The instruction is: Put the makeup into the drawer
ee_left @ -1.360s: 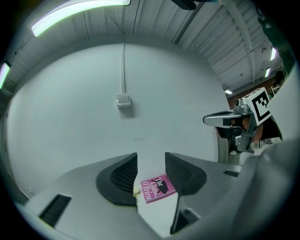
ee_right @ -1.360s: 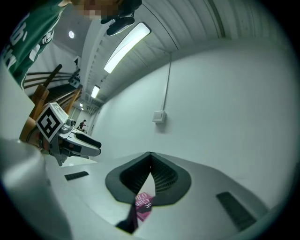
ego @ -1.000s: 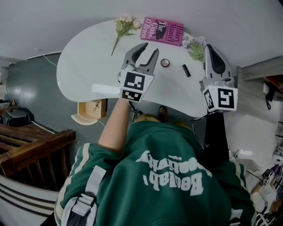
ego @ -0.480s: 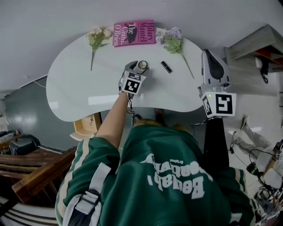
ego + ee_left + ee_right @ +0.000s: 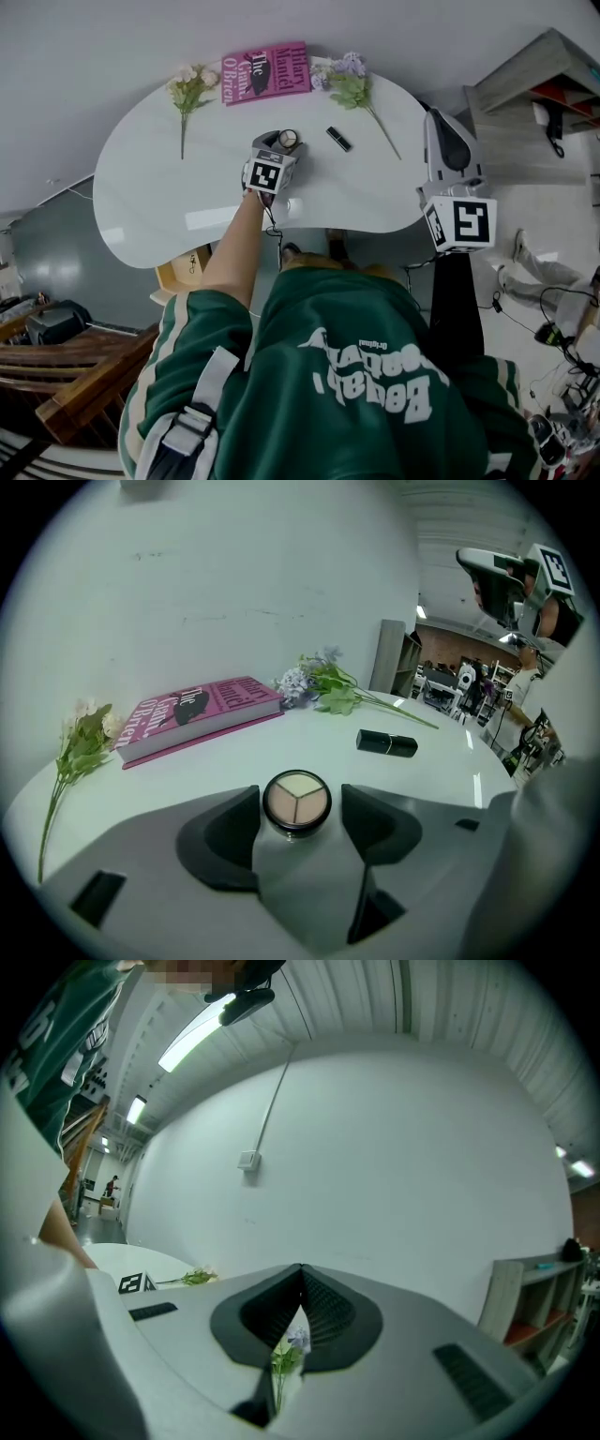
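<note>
A round black compact (image 5: pixel 288 139) with pale powders lies on the white table (image 5: pixel 150 187). My left gripper (image 5: pixel 281 142) is down at the table and open. The compact (image 5: pixel 296 801) sits between its pads with a thin gap on each side. The jaws have just been opening. A black lipstick (image 5: pixel 338 139) lies to the right of the compact and shows beyond the jaws in the left gripper view (image 5: pixel 386 743). My right gripper (image 5: pixel 439 117) hangs off the table's right end, held level. It (image 5: pixel 301 1274) is shut with its tips touching and holds nothing.
A pink book (image 5: pixel 267 72) lies at the table's far edge between two flower sprigs (image 5: pixel 187 89) (image 5: pixel 352 84). A light wooden piece (image 5: pixel 183 267) shows under the table's near edge. A grey shelf unit (image 5: pixel 525 75) stands at the right.
My left gripper has come down from above the table and now stands around the compact, jaws wider. The right gripper has shifted sideways beside the table's right end.
</note>
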`<state>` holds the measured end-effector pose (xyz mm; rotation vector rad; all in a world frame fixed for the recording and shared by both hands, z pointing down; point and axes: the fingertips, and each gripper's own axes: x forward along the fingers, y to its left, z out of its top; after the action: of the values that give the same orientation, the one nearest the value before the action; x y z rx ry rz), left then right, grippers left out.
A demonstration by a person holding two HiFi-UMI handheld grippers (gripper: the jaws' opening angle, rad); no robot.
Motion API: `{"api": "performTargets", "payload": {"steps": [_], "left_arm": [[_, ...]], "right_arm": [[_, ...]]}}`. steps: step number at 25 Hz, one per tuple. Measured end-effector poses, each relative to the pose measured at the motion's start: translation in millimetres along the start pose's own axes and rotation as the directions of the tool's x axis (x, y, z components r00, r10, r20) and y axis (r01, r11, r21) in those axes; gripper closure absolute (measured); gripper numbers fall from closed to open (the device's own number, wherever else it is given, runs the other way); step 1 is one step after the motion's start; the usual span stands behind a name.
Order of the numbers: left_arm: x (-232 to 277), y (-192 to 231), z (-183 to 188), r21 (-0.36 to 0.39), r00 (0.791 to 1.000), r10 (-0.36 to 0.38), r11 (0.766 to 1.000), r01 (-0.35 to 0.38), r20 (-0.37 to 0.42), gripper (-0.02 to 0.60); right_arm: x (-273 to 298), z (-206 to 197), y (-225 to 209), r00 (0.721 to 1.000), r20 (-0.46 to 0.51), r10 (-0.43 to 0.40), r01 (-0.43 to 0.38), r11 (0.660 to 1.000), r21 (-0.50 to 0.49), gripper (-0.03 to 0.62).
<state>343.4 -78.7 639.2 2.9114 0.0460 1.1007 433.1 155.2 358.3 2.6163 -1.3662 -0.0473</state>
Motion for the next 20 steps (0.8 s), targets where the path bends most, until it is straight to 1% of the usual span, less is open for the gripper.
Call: {"api": "performTargets", "payload": {"steps": [4, 6, 7, 10, 12, 15, 17, 20], "left_arm": [[2, -1, 2, 0.014, 1.0, -0.009, 1.0, 0.009, -0.001, 0.302], [3, -4, 3, 0.02, 1.0, -0.018, 1.0, 0.018, 0.0, 0.347], [3, -5, 3, 0.021, 1.0, -0.015, 1.0, 0.015, 0.005, 0.347], [-8, -2, 10, 0.024, 0.999, 0.016, 1.0, -0.017, 0.046, 0.348], [-26, 0, 27, 0.037, 0.994, 0.047, 0.998, -0.05, 0.096, 0.348], [-64, -1, 66, 0.067, 0.976, 0.102, 0.991, -0.116, 0.194, 0.348], [-92, -4, 95, 0.078, 0.955, 0.12, 0.986, -0.146, 0.269, 0.348], [-135, -11, 133, 0.096, 0.919, 0.145, 0.977, -0.193, 0.367, 0.348]], "right_arm": [[4, 1, 14, 1.0, 0.006, 0.028, -0.028, 1.0, 0.003, 0.585], [6, 1, 20, 0.999, 0.01, 0.042, -0.042, 0.999, 0.001, 0.585], [7, 3, 23, 0.999, 0.012, 0.048, -0.048, 0.999, -0.002, 0.585], [12, 10, 30, 0.998, 0.03, 0.061, -0.061, 0.998, -0.009, 0.585], [15, 17, 32, 0.996, 0.049, 0.068, -0.067, 0.998, -0.011, 0.585], [22, 29, 37, 0.993, 0.081, 0.08, -0.079, 0.997, -0.012, 0.585], [27, 36, 43, 0.991, 0.1, 0.093, -0.092, 0.996, -0.013, 0.585], [34, 46, 52, 0.985, 0.126, 0.114, -0.113, 0.993, -0.015, 0.585]]}}
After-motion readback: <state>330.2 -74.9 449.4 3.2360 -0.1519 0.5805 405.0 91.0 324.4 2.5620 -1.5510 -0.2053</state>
